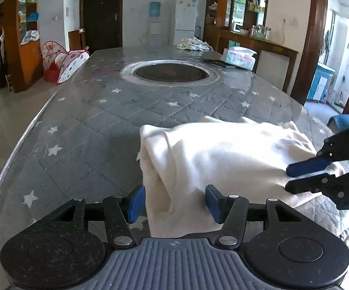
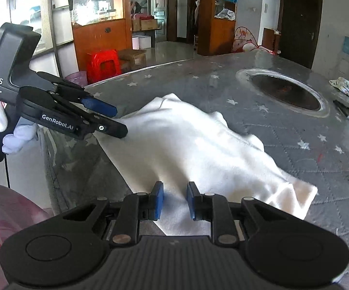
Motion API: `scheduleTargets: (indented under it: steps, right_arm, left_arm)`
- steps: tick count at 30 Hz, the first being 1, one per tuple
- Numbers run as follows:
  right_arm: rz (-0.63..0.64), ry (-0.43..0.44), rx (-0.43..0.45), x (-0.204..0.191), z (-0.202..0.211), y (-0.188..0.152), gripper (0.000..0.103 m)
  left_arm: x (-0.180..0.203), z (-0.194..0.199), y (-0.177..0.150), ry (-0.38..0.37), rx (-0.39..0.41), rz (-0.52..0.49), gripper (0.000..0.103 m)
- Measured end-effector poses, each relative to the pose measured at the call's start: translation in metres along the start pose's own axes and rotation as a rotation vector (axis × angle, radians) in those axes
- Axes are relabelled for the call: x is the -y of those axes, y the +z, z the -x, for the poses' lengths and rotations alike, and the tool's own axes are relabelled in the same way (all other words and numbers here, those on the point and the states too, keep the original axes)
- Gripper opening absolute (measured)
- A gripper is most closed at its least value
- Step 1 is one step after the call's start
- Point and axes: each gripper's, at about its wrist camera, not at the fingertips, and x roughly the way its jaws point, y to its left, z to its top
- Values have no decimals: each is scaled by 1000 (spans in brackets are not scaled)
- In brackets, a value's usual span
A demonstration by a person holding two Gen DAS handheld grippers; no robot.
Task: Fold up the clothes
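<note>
Star-quilted table (image 1: 97, 125), white garment (image 1: 222, 149), left gripper (image 1: 174, 203) spread around fold, right gripper (image 2: 174, 200) narrowly parted over cloth

Beyond the long counter under grey star-print quilted cloth (image 1: 126, 111) with its round metal-rimmed pit (image 1: 172, 72), a white fridge (image 1: 185, 20) stands against the pale wall beside a dark wooden door (image 1: 101, 14), orange-brown wooden shelving (image 1: 26, 31) left, a red plastic stool (image 2: 104, 64) on glossy tiles.
</note>
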Motion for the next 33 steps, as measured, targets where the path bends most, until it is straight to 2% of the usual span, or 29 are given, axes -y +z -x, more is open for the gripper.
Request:
scheduleTargets:
  steps: [4,7,9,13,18,21,22,23,25,26,33]
  right_arm:
    - [62,19,12,-10,3,15,29]
    - [127,59,5,-24,-6,28,29]
    - [179,88,-1,-38,-15,35,31]
    - [266,134,-11,-60,-32,48,36]
    - [339,149,-29,-85,-55,56,39]
    - [367,125,-37,-93,-64,53,39]
    - [368,112,-35,-95,-66,52,36]
    - [359,102,-30,-95,-66,51,27]
    - [325,93,-17,-90,-63,53,18]
    - [303,94,-10,-86,-60,55,15]
    - [192,129,63,-63,-36,63,13]
  left_arm:
    - [-16,5,4,0,19,63,58]
    - [-31,3,5,35,7,124,56]
    - [-43,3,4,32,-7,185,51]
    - [-62,7,2,25,-7,260,51]
    - [-69,10,2,-35,-1,313,51]
    - [-70,8,3,-75,-5,356,51]
    - [-70,6,3,-86,-7,369,51]
    - [-70,5,3,-98,-10,382,51]
    - [-70,2,4,-114,-16,409,53]
    - [-70,0,4,-126,-22,431,53]
    - [-79,-11,6,-240,-47,639,59]
